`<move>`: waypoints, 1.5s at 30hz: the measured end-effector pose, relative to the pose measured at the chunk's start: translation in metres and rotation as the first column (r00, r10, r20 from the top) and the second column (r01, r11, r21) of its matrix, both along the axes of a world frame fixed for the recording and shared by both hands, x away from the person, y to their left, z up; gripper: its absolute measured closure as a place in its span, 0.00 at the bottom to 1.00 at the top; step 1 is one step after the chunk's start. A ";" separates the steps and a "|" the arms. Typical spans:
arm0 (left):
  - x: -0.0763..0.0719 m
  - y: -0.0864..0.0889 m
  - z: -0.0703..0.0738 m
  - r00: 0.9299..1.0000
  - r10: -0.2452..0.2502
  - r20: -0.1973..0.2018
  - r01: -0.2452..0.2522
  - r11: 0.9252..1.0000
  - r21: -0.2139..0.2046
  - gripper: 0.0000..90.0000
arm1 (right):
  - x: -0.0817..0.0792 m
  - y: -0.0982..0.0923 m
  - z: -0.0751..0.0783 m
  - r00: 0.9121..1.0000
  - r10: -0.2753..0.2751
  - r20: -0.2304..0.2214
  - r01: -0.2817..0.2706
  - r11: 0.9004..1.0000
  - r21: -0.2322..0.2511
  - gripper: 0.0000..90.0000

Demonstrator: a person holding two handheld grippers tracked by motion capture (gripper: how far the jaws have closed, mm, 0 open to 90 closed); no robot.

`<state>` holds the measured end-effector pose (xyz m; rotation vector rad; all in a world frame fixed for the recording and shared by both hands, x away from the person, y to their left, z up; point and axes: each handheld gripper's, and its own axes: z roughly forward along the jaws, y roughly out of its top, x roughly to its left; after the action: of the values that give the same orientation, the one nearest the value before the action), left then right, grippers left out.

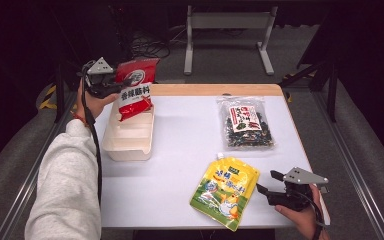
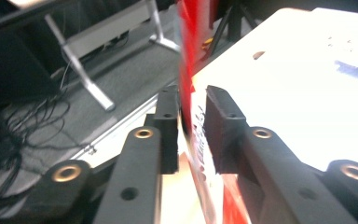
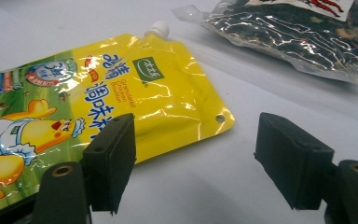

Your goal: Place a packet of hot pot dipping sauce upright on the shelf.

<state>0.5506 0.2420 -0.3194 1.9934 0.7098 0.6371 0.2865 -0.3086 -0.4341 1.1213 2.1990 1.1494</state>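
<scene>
Red seasoning packet hangs between the left gripper's slightly parted jaws at upper left, above the white tray. Right gripper, jaws spread and empty, rests beside the yellow spout pouch at lower right.

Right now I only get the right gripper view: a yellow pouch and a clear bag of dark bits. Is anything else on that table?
Observer: Yes, a white tray sits on the left side of the table.
Operator: Is there anything in it?
Observer: A red packet stands upright, with its lower end inside the tray.
Operator: Is someone holding it there?
Observer: It sits between the jaws of the left hand-held gripper, though a gap shows beside one pad.
</scene>
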 end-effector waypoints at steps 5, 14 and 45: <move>-0.004 0.004 -0.016 1.000 0.000 -0.032 -0.001 1.000 -0.027 0.76 | 0.000 0.004 0.000 0.999 0.032 -0.004 -0.032 0.999 -0.001 0.32; -0.014 0.003 -0.047 0.990 0.020 -0.137 -0.004 0.994 0.112 0.67 | 0.002 0.005 -0.002 0.998 0.066 -0.025 -0.066 0.998 0.008 0.31; 0.005 0.014 -0.085 0.971 0.170 -0.166 -0.162 0.985 0.065 0.94 | 0.008 0.005 -0.005 0.996 0.074 -0.049 -0.072 0.997 0.039 0.32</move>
<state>0.5556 0.2564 -0.4046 2.0679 0.9812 0.5916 0.2950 -0.3037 -0.4389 1.1049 2.2832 1.2097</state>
